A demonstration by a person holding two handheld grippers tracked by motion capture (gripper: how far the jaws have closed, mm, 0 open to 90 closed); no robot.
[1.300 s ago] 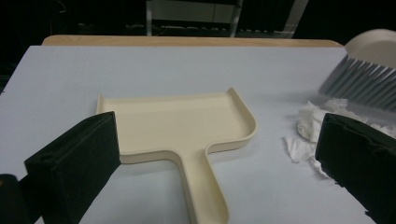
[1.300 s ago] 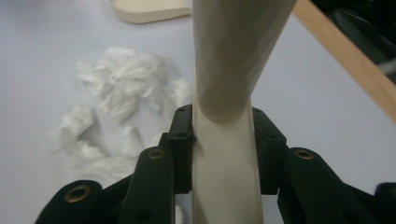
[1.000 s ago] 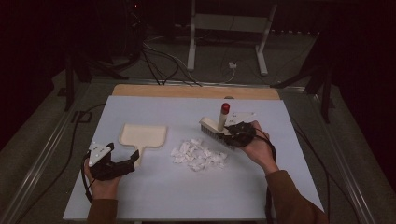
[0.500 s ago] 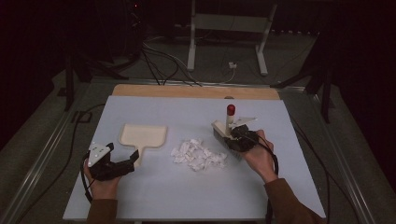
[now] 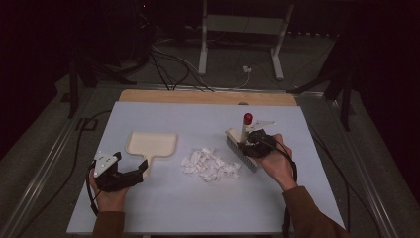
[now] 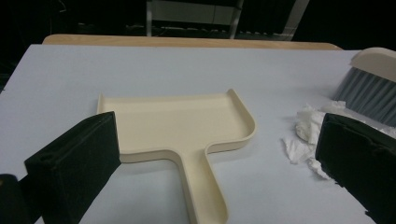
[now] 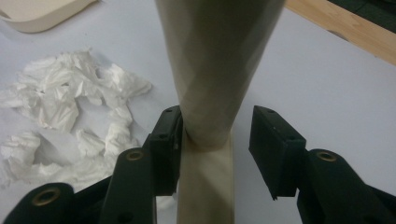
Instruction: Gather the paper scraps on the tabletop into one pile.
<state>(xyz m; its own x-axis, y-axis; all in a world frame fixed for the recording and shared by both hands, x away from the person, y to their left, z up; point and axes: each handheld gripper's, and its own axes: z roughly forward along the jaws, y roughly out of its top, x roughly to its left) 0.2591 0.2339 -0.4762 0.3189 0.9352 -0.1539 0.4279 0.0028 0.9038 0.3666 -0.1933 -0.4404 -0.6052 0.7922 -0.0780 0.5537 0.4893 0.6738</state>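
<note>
Your right gripper (image 7: 215, 135) has just been opening; the brush handle (image 7: 212, 70) stands between its jaws, touching one pad only. Your left gripper (image 6: 210, 158), spread wide, straddles the dustpan (image 6: 182, 123) handle, untouched.

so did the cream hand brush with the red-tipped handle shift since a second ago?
Yes. The cream hand brush with the red-tipped handle now stands nearer the white paper scraps, handle more upright; the right hand-held gripper's jaws have just been opening around it.

Well beyond the left gripper (image 5: 142, 170), along the far table edge, a wooden strip (image 5: 198, 97); farther still, black cables (image 5: 168, 74), white stand legs (image 5: 203, 49), perhaps a plug (image 5: 246, 69).
</note>
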